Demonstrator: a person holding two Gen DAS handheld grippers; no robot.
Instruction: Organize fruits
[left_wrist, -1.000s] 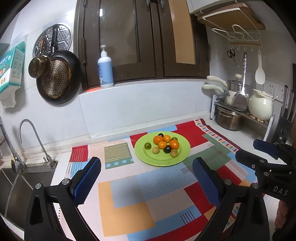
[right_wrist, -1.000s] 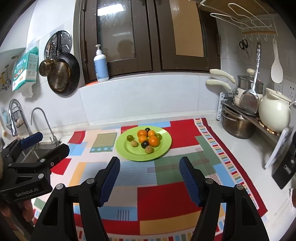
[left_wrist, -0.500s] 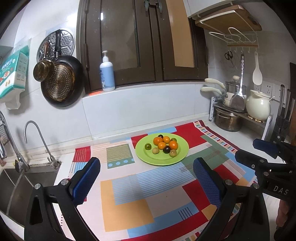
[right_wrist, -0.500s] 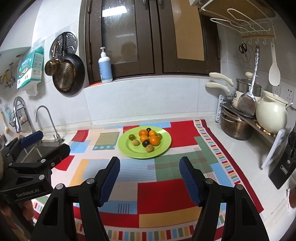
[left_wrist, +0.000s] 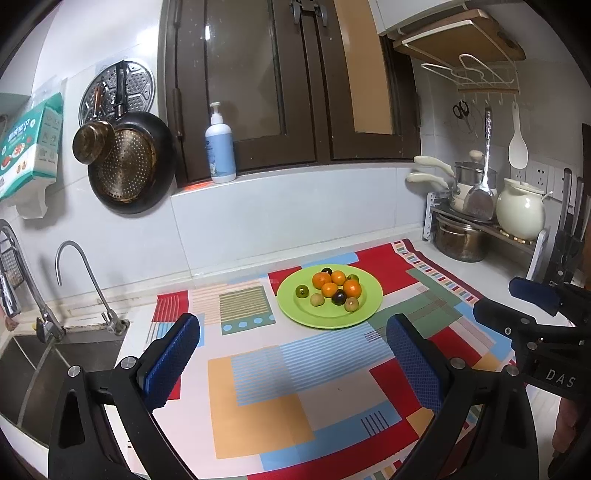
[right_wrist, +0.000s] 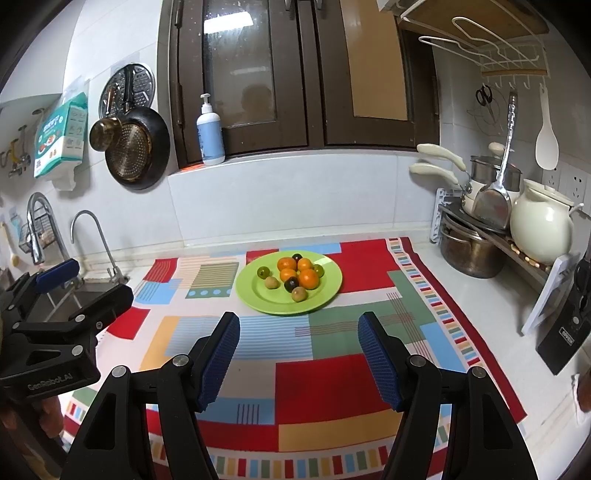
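Green plate (right_wrist: 258, 295) at the far middle of a patchwork mat (right_wrist: 325, 384) on our worktop (right_wrist: 491, 306) carries the fruits (right_wrist: 295, 275): four oranges, two dark ones and several small green and brownish ones, clustered toward its far side. We hold the left gripper (left_wrist: 291, 360) and right gripper (right_wrist: 298, 356) above the mat, short of the plate, both with jaws released and empty. Pots (right_wrist: 469, 247) sit to the right, a sink (left_wrist: 55, 362) to the left.

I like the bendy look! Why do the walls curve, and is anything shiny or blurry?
Left wrist view: fisheye lens bows the window frame and darkens the corners; fruit on the green plate stays sharp. Right wrist view: same bending, plus a ceiling-light reflection in the glass.
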